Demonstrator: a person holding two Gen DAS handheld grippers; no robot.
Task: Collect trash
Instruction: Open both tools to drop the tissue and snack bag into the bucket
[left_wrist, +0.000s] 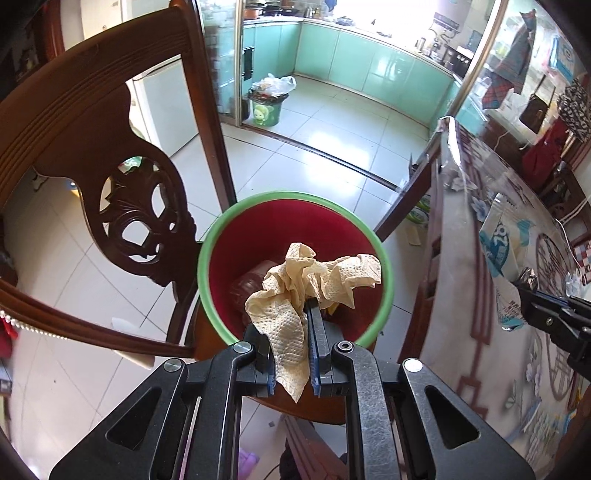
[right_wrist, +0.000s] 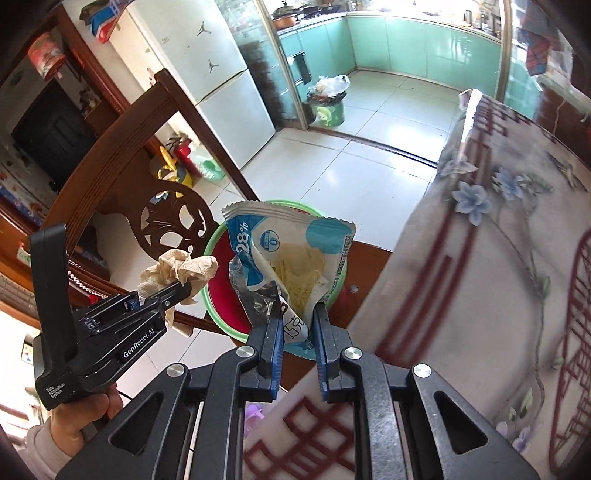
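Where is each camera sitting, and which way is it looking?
Left wrist: sits on the left gripper, looking down along its fingers at the crumpled tissue it grips, over the red bin on a chair.
Right wrist: sits on the right gripper, looking down at the snack wrapper it grips; the person's hand shows holding the other gripper.
Both views share the bin, the carved chair back, the flowered tablecloth and the green kitchen beyond.

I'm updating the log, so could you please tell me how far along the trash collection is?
Done: a dark item already lies in the red bin. In hand: left gripper holds a crumpled paper towel, right gripper a snack wrapper, both above the bin. Left: releasing both.
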